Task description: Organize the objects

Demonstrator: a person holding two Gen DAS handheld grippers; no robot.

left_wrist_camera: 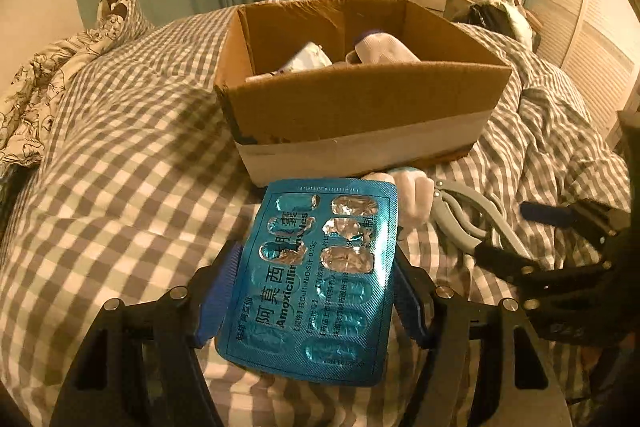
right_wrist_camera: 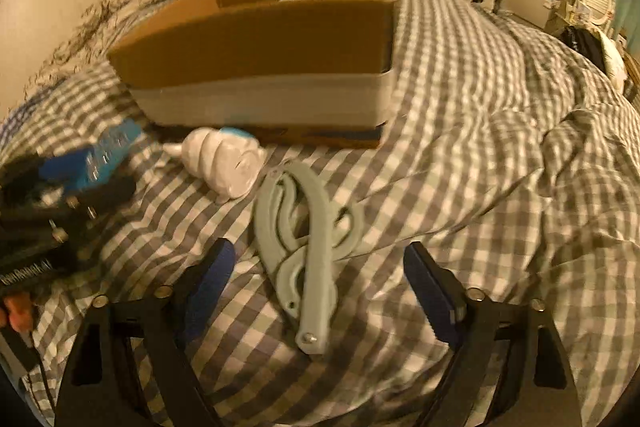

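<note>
While held above the grey-and-white checked duvet of the bed, the left tool grips a blue foil blister pack of capsules by its two long edges, blue pads pressed on either side; several pockets at the far end are torn open. Beyond the pack sits an open brown cardboard box with a pale band round its base, holding white items. Beside the box's near wall lies a rolled white sock with a pale blue cuff, and just beside that a grey plastic folding hanger flat on the duvet. The right tool hangs over the hanger, jaws wide apart on either side, pads not touching it.
</note>
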